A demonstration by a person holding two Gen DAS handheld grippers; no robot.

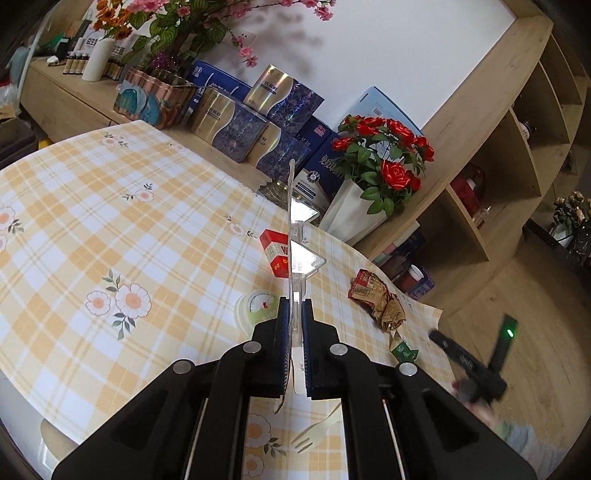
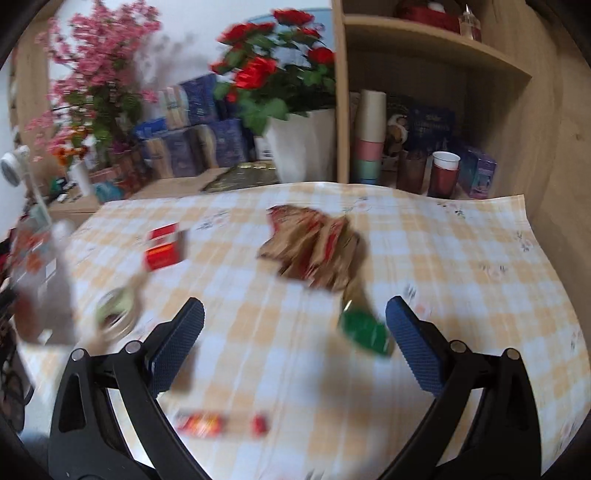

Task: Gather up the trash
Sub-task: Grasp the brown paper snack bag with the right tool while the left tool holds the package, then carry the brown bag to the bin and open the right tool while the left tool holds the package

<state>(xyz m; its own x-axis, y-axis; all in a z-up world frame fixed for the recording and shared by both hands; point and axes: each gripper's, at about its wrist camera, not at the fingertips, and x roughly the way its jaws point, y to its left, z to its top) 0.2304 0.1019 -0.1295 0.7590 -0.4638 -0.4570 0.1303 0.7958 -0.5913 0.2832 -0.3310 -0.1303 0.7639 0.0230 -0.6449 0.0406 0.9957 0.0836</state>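
Note:
My left gripper point(image 1: 295, 314) is shut on a clear plastic package piece point(image 1: 295, 243) and holds it upright above the checked tablecloth point(image 1: 110, 221). On the cloth lie a red and white carton point(image 1: 275, 253), a round green-lidded cup point(image 1: 256, 308), a crumpled brown wrapper point(image 1: 376, 299), a green packet point(image 1: 404, 350) and a plastic fork point(image 1: 314, 432). My right gripper point(image 2: 295, 343) is open above the table, in a blurred view. Ahead of it lie the brown wrapper point(image 2: 314, 247), the green packet point(image 2: 364, 330), the red carton point(image 2: 162, 247) and the cup point(image 2: 116, 314). A red snack wrapper point(image 2: 218, 422) lies beneath it.
Blue and gold gift boxes point(image 1: 255, 125), a white pot of red roses point(image 1: 373, 177) and a pink flower arrangement point(image 1: 192, 26) stand on the wooden sideboard behind the table. A wooden shelf unit point(image 2: 443, 110) with cups stands at the right. The right gripper shows off the table's corner point(image 1: 469, 365).

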